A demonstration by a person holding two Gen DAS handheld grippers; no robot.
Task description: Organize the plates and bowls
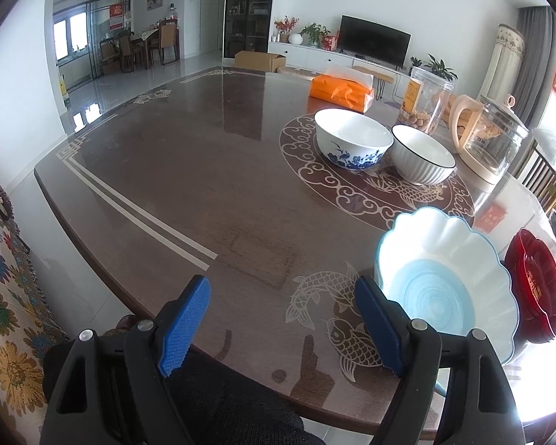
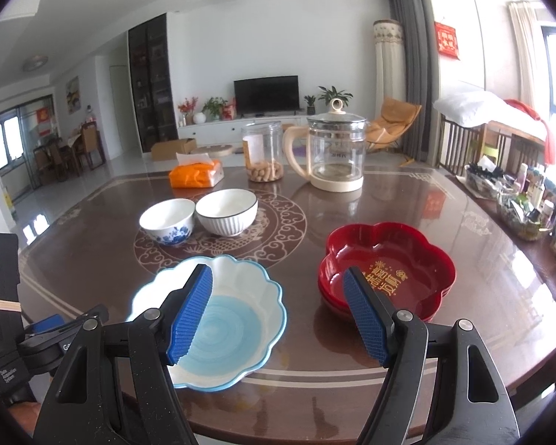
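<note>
A scalloped white and blue plate lies near the table's front edge; it also shows in the left wrist view. Stacked red flower-shaped plates lie right of it, seen too in the left wrist view. A white bowl with blue flowers and a ribbed white bowl stand side by side mid-table, also in the left wrist view. My left gripper is open and empty, left of the blue plate. My right gripper is open and empty, above the gap between the plates.
A glass kettle, a clear jar of snacks and an orange tissue pack stand at the table's far side. A tray of small bottles sits at the right edge. A patterned sofa cover is on the left.
</note>
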